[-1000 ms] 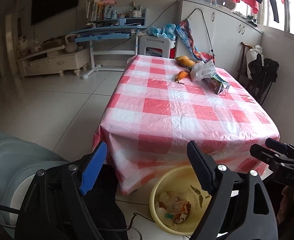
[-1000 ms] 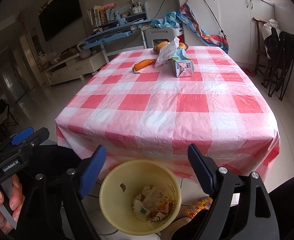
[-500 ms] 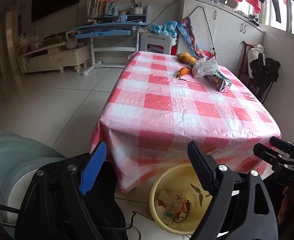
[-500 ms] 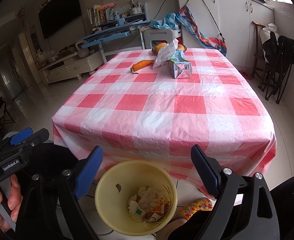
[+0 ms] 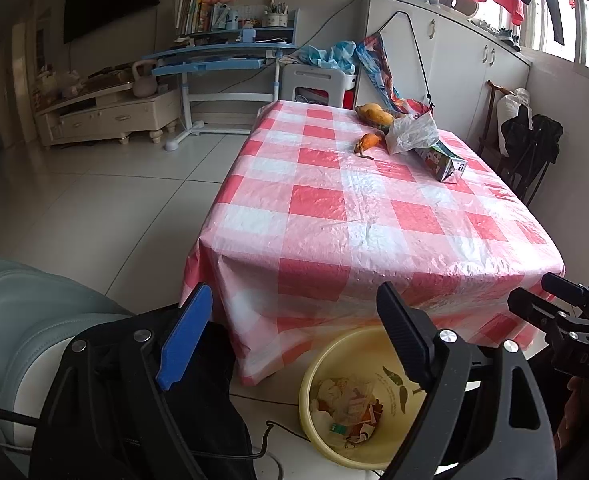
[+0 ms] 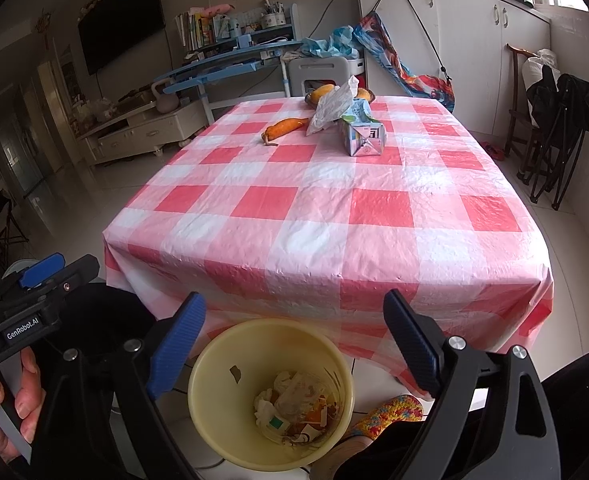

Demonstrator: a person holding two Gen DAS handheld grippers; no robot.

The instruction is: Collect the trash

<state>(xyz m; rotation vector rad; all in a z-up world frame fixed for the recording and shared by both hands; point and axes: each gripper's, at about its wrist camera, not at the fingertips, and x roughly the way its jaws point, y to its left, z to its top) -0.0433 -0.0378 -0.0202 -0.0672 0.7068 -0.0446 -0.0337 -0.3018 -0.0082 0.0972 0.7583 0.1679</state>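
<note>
Where cloth ends: one bin (image 6: 270, 396) (trash inside), one carton (image 6: 361, 133).

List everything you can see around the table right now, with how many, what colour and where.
table: one, red and white checked cloth, middle of the room
carton: one, pale blue-green, lying on the far part of the table
plastic bag: one, white, crumpled beside the carton
carrot: one, orange, left of the bag
yellow fruit: yellow-orange, behind the bag at the far edge; number unclear
bin: one, yellow, on the floor at the table's near edge
trash: a small heap, mixed colours, in the bottom of the bin
left gripper: one, black with blue pad, open and empty, near the bin
right gripper: one, black with blue pads, open and empty, over the bin
</note>
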